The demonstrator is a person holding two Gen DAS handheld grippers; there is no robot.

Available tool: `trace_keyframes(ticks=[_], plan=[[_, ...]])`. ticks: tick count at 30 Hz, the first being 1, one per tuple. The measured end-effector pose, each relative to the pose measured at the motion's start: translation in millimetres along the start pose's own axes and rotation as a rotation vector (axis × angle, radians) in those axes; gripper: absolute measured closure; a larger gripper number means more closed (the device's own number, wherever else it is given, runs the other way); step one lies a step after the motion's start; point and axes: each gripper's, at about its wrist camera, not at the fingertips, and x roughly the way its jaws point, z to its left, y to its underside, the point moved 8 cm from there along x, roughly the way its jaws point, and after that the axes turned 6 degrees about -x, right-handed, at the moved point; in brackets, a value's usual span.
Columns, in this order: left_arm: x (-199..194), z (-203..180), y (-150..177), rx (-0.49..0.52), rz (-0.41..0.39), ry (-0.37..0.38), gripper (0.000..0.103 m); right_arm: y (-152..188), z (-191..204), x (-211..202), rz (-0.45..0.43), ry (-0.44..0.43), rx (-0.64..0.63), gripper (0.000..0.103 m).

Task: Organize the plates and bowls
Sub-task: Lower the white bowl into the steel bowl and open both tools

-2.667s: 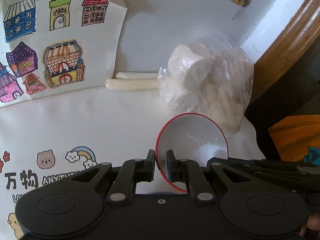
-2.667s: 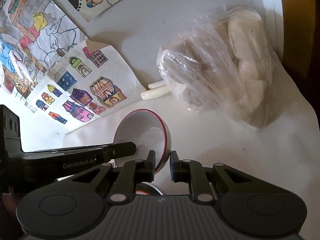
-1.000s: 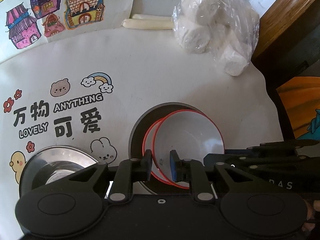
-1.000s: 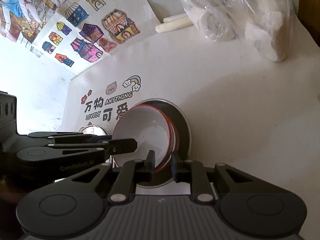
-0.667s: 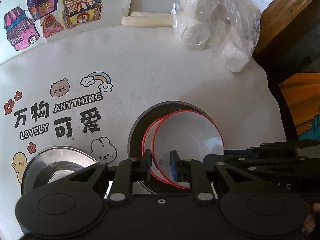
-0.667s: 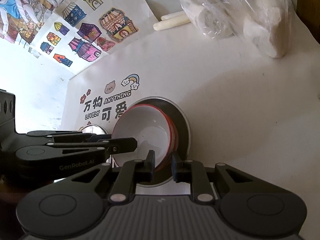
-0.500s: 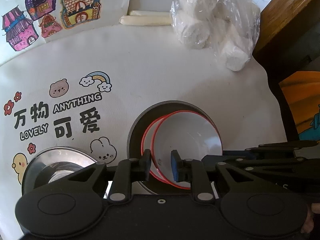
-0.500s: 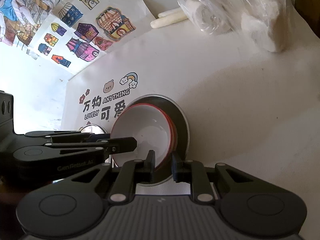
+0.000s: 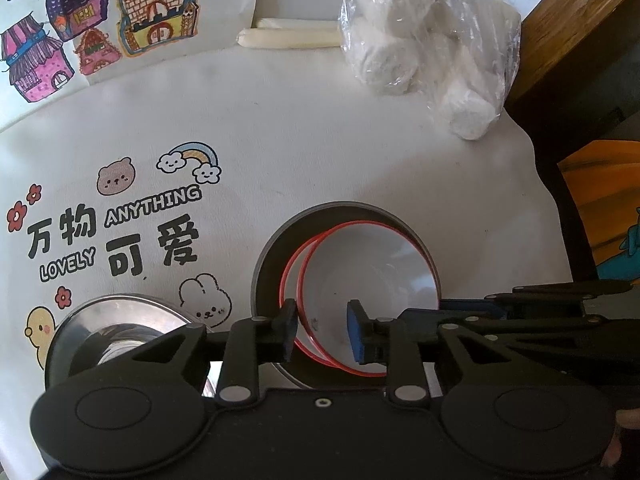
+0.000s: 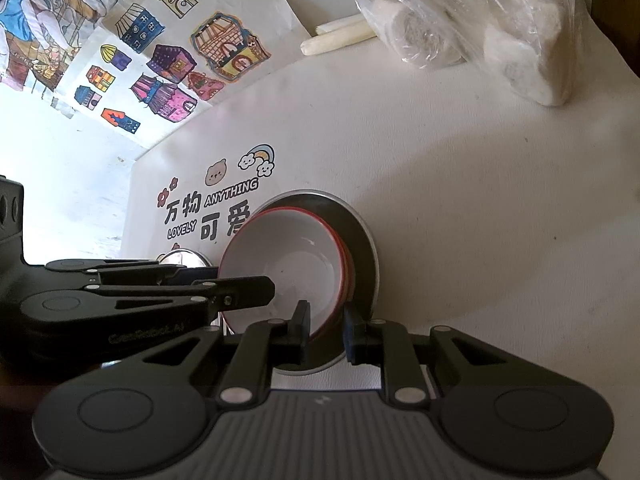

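Observation:
A white bowl with a red rim (image 9: pixel 370 276) sits nested in another red-rimmed bowl, both on a round metal plate (image 9: pixel 280 248). My left gripper (image 9: pixel 322 330) is open, its jaws either side of the bowl's near-left rim without pinching it. My right gripper (image 10: pixel 326 330) is open too, its jaws either side of the same bowl's (image 10: pixel 288 268) right rim above the plate (image 10: pixel 366 248). A second steel bowl (image 9: pixel 116 328) sits left of the stack.
A clear bag of white rolls (image 9: pixel 432 52) lies at the back right, with two white sticks (image 9: pixel 288 38) beside it. Coloured house drawings (image 9: pixel 100 28) lie at the back left. The printed white cloth ends at the right by a wooden edge (image 9: pixel 568 20).
Both grippers carried the bowl from beside the bag down onto the bowl on the plate. In the last half second both sets of jaws have spread apart and let go of its rim.

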Motion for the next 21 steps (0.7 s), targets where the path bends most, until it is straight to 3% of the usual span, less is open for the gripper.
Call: trace_keyframes(ticks=[12, 18, 21], plan=[[-6, 7, -3, -0.029, -0.001, 0.007, 0.069, -2, 1, -1, -0.013, 0.002, -0.005, 0.080], [-16, 12, -5, -0.052, -0.026, 0.024, 0.051, -2, 1, -9, -0.041, 0.011, -0.012, 0.075], [-24, 17, -9, -0.066, -0.048, 0.030, 0.040, -3, 0, -14, -0.058, 0.017, -0.015, 0.066]])
